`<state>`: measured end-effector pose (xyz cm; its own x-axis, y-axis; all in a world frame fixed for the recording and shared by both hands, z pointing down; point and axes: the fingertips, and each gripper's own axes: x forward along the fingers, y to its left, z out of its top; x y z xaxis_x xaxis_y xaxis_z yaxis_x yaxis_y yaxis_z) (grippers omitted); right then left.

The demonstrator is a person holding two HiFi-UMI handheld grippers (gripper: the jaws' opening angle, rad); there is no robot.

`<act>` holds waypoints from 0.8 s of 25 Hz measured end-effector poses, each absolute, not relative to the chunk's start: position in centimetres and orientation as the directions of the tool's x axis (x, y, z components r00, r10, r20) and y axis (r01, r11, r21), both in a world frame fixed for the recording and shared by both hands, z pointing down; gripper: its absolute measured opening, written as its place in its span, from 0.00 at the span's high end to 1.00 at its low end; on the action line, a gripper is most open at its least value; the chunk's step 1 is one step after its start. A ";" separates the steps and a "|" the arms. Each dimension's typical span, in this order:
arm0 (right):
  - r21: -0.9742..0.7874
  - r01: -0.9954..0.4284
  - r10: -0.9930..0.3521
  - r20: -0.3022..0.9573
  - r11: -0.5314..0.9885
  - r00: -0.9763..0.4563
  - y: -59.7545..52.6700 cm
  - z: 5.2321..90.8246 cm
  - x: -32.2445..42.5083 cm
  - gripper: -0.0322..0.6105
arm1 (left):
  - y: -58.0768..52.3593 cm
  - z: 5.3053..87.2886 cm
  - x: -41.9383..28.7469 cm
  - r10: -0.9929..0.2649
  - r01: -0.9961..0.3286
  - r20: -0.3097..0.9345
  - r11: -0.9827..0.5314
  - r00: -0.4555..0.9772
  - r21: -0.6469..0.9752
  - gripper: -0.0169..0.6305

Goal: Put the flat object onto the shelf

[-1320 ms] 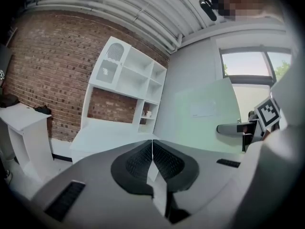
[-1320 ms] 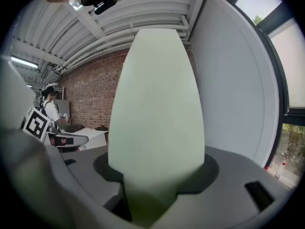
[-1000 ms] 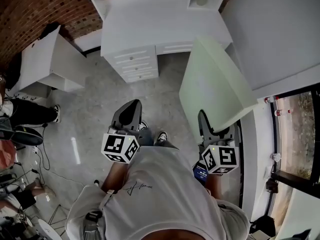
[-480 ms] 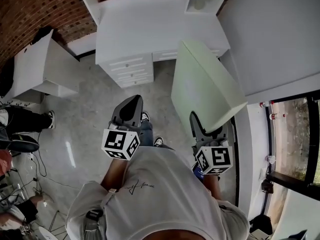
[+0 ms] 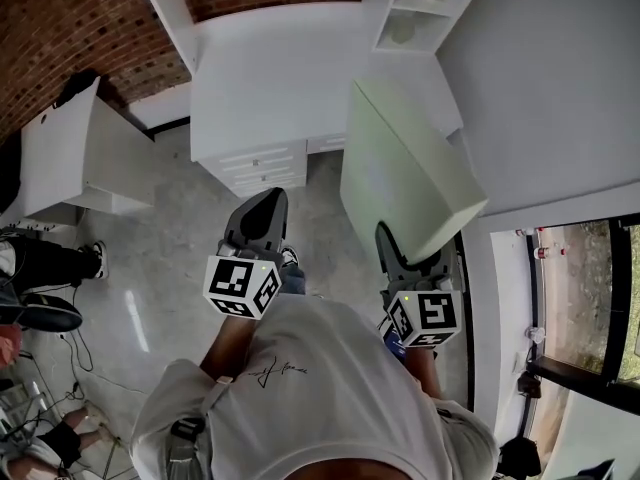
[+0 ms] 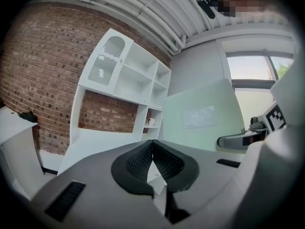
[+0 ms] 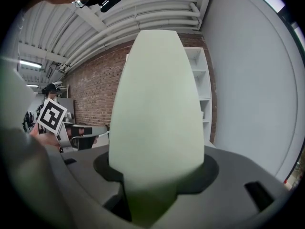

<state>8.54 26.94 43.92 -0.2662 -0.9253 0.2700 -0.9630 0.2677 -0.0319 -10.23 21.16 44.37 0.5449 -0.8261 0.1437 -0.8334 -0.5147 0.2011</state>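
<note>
A large pale green flat board [image 5: 405, 173] stands tilted in the air, held at its near edge by my right gripper [image 5: 412, 258], which is shut on it. In the right gripper view the board [image 7: 157, 109] fills the middle and rises from between the jaws. My left gripper [image 5: 262, 216] hangs beside it over the floor, shut with nothing in it [image 6: 151, 157]. The white shelf unit [image 5: 425, 3] stands at the far wall above the white desk [image 5: 290, 73]; from the left gripper view the shelf [image 6: 128, 80] shows with open compartments against brick.
A white desk with drawers [image 5: 262, 163] stands ahead against the brick wall [image 5: 70, 18]. Another white table [image 5: 75, 143] is at the left. A grey wall [image 5: 560, 78] and a window [image 5: 590, 288] are on the right. A person's legs [image 5: 40, 258] are at the far left.
I have moved forward toward the desk; the shelf unit has come further into view at the top. The board stays in the right gripper, shifted slightly left.
</note>
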 end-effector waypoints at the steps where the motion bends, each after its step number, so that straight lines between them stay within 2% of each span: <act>1: -0.028 -0.963 -0.927 0.266 0.268 -0.266 26.2 43.7 8.2 0.52 | 20.3 44.2 -10.4 -0.824 -0.831 0.141 -0.519 0.548 0.198 0.95; 14: -0.019 -0.959 -0.934 0.223 0.282 -0.279 18.2 42.2 4.3 0.52 | 12.3 42.6 -13.3 -0.814 -0.814 0.102 -0.549 0.572 0.190 0.95; 20: -0.034 -0.951 -0.921 0.244 0.306 -0.305 16.0 43.3 3.1 0.52 | 10.2 42.3 -14.0 -0.812 -0.811 0.095 -0.552 0.575 0.196 0.95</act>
<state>3.10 15.97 43.26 -0.3052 -0.9206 0.2438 -0.9513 0.3063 -0.0343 -13.98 10.17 42.34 0.5755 -0.8123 0.0949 -0.8108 -0.5516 0.1955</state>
